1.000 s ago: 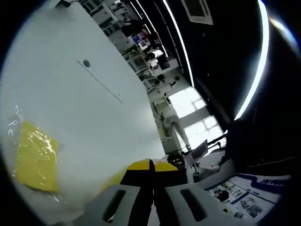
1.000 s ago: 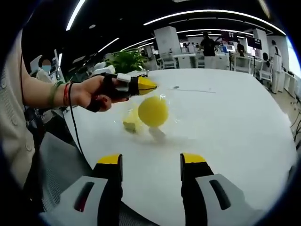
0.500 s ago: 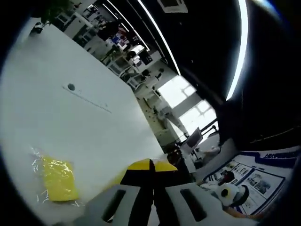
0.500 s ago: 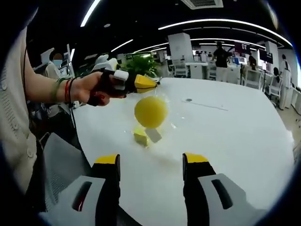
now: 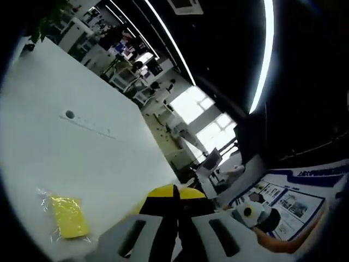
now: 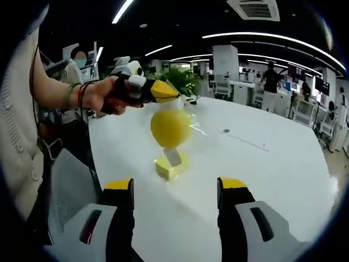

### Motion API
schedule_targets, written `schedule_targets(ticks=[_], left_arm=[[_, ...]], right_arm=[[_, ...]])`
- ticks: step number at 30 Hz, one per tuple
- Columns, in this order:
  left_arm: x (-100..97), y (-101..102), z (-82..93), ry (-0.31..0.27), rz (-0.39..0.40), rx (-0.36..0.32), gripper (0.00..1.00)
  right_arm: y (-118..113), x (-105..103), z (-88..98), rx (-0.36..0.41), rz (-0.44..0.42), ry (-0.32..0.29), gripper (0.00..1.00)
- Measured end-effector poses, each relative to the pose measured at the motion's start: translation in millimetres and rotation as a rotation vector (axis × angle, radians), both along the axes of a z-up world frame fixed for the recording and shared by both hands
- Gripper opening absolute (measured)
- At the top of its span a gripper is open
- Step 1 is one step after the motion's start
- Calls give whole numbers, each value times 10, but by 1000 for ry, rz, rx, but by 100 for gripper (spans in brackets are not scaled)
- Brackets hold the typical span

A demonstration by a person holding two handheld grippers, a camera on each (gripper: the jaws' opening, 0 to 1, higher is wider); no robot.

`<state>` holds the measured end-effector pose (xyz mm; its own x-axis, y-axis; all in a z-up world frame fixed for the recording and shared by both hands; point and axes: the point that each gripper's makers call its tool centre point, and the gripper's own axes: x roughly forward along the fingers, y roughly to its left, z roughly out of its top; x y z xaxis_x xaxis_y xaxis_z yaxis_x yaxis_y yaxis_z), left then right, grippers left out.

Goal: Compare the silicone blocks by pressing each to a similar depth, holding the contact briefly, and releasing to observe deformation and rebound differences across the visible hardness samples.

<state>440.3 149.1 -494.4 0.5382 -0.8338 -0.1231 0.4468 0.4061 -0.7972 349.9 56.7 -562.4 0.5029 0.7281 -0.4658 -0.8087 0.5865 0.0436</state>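
In the right gripper view the left gripper has its yellow-tipped fingers drawn together on the clear wrapping of a round yellow silicone block, which hangs in the air just under those tips, held up by the person's hand. Directly beneath the hanging piece, a flat yellow silicone block in crinkled plastic lies on the white desk, not far in from the desk edge nearest the person. The right gripper has its fingers spread wide with nothing between them, aimed along the desk toward that flat block, which lies straight ahead of the gap and a little beyond the tips. In the left gripper view the same flat block lies down and to the left of the closed fingers, its long axis running roughly away from the camera. By my reading, the free right gripper is the better placed to press it.
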Motion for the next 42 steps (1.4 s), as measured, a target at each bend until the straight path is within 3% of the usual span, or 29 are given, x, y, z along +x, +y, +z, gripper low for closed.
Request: schedule_targets(ticks=[5, 11, 16, 33, 42], left_arm=[[2, 25, 28, -6, -16, 14, 0], [14, -2, 82, -25, -38, 25, 0], [39, -20, 83, -23, -40, 20, 0], [57, -111, 110, -23, -68, 9, 0], [23, -142, 136, -26, -82, 5, 0]], right_arm=[[13, 104, 100, -51, 81, -16, 59], [129, 360, 265, -103, 188, -65, 60], [268, 573, 312, -125, 245, -69, 61], [687, 811, 33, -202, 443, 4, 61], [931, 811, 32, -204, 512, 11, 58]])
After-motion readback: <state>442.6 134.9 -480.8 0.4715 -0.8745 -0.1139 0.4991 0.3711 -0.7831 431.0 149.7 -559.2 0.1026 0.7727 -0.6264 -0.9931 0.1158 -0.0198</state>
